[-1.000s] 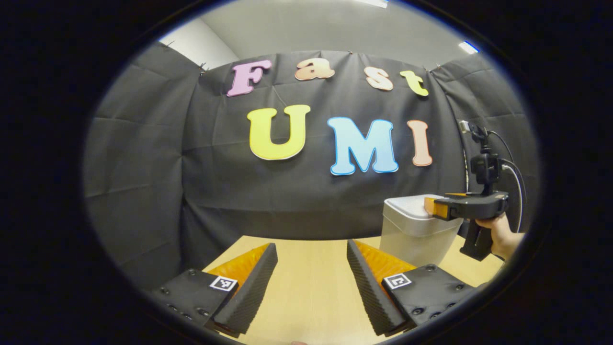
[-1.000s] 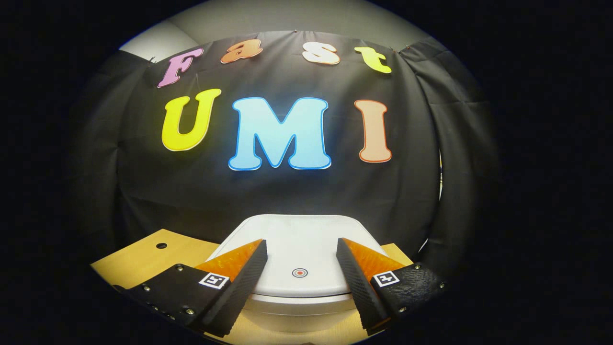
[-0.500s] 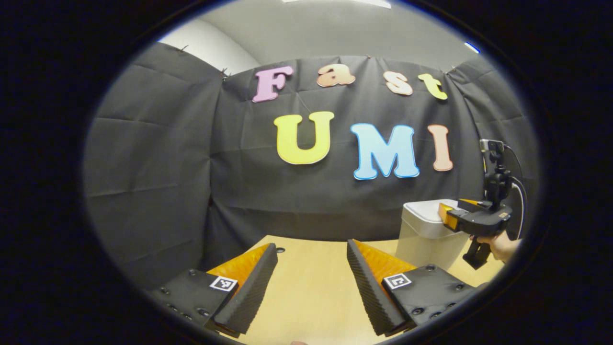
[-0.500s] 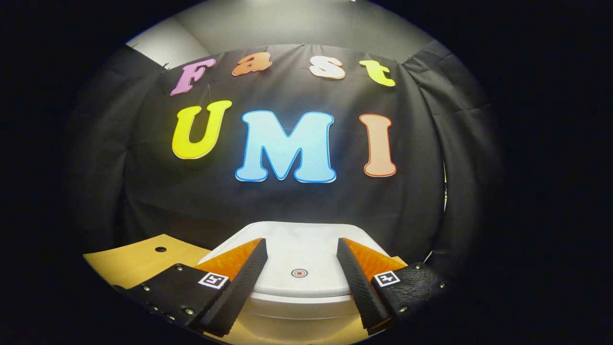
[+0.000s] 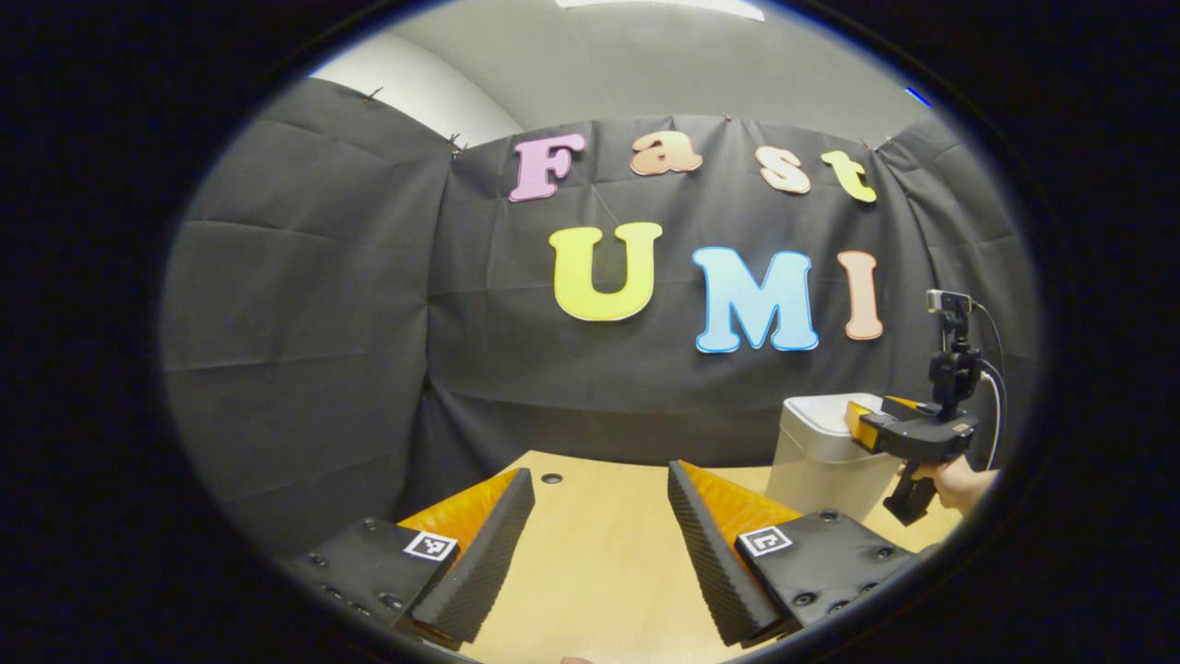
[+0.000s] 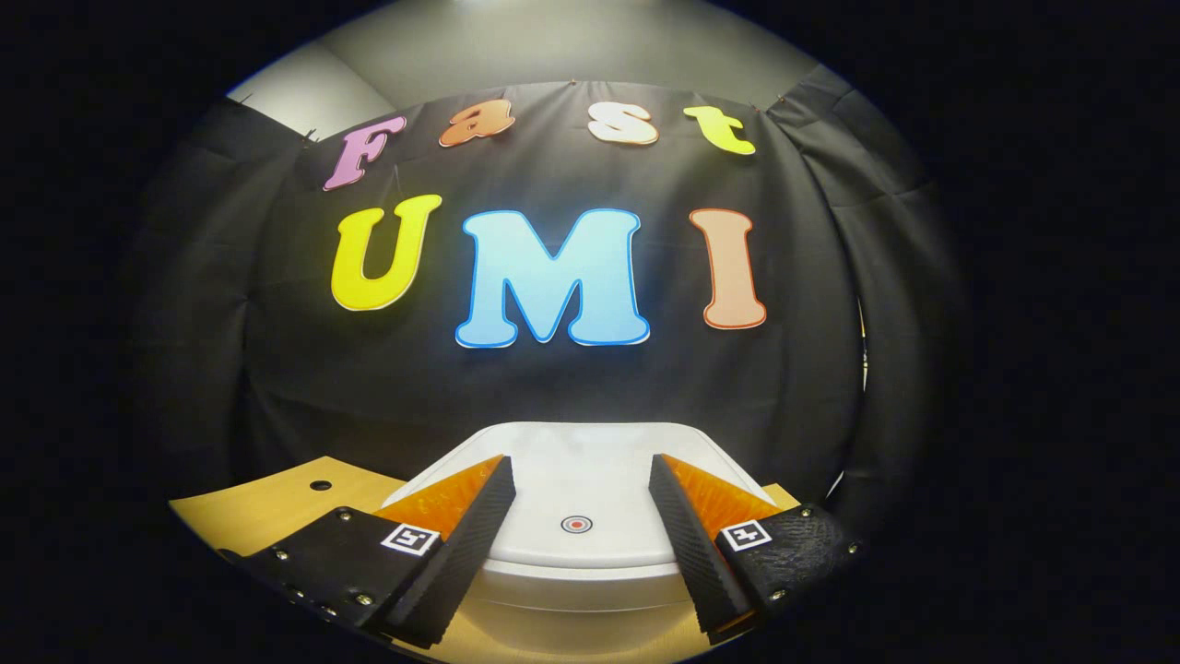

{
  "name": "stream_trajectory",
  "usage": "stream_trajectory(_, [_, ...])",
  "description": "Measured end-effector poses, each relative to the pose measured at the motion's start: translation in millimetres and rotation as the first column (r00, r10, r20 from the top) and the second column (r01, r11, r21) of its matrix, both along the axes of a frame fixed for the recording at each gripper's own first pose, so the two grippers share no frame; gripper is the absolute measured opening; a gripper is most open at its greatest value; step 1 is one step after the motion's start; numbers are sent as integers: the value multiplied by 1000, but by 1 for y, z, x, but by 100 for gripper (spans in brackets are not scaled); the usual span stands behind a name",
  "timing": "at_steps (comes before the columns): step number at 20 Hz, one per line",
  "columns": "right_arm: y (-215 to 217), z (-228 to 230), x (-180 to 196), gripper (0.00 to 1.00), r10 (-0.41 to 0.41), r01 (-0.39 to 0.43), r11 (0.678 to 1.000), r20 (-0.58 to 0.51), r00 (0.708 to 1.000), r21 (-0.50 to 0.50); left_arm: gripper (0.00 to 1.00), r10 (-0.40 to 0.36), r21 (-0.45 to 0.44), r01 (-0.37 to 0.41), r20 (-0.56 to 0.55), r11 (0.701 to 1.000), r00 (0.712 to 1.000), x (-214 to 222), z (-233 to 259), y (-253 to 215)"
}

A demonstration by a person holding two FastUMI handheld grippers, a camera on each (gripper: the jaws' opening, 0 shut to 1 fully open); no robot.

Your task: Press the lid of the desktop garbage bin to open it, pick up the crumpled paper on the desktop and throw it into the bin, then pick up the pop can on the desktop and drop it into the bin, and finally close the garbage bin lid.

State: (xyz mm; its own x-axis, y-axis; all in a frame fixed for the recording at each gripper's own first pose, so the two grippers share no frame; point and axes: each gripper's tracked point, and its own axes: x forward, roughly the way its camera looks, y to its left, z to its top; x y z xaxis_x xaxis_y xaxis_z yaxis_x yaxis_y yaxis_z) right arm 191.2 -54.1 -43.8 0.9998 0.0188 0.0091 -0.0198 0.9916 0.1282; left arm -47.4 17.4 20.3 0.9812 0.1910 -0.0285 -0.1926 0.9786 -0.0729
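Your right gripper (image 6: 579,484) sits just above the bin (image 6: 576,590), its fingers spread wide with nothing between them. Through the gap you look down on the white lid (image 6: 572,461), which lies flat and shut on the bin's body. A small round red mark (image 6: 575,524) on the lid shows midway between the two fingers, close to the lid's near edge. Whether the fingertips (image 6: 498,470) touch the lid you cannot tell from this angle; they overlap it in the right gripper view but may be hovering. To the left of the bin a strip of the wooden table (image 6: 267,503) shows, with a small dark hole (image 6: 320,484) in it.

Your left gripper (image 5: 599,484) is held low over the table (image 5: 599,553), its fingers also wide apart and holding nothing. Bare tabletop shows between them, and the same dark hole (image 5: 551,479) sits just beyond the tip of its left finger. From the left gripper view, the bin (image 5: 816,466) stands far off to the right at the back of the table, against the black cloth wall (image 5: 304,304). Your other gripper (image 5: 862,424) reaches over the bin's top from the right, with your hand (image 5: 959,481) wrapped round its handle and a small camera (image 5: 949,304) on a post above it, a cable (image 5: 996,406) looping down behind.
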Motion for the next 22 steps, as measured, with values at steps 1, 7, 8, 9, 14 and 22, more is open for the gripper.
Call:
stream_trajectory(1, [0, 0, 1, 95, -3, 3, 1000, 0, 1000, -11, 100, 0, -11, 0, -2, 1000, 1000, 0, -2, -1])
stream_trajectory(7, [-4, 20, -14, 94, -30, 28, 989, -11, 999, -145, 100, 23, -9, -23, -7, 1000, 1000, -5, -3, 2])
stream_trajectory(8, [-1, 27, -22, 94, -18, 18, 986, 4, 1000, -167, 100, 27, -5, -27, -7, 1000, 1000, -5, -3, 2])
stream_trajectory(9, [1, 31, -31, 94, -5, 8, 983, 18, 1000, -182, 100, 28, -3, -28, -4, 1000, 1000, -3, -3, 3])
stream_trajectory(14, [9, 60, -82, 94, 34, -21, 983, 71, 997, -182, 100, -8, -6, 8, 14, 1000, 1000, 6, 0, -4])
stream_trajectory(22, [-2, 78, -141, 94, -1, 8, 996, 79, 997, -90, 100, -103, 2, 103, 34, 995, 994, 37, 1, -16])
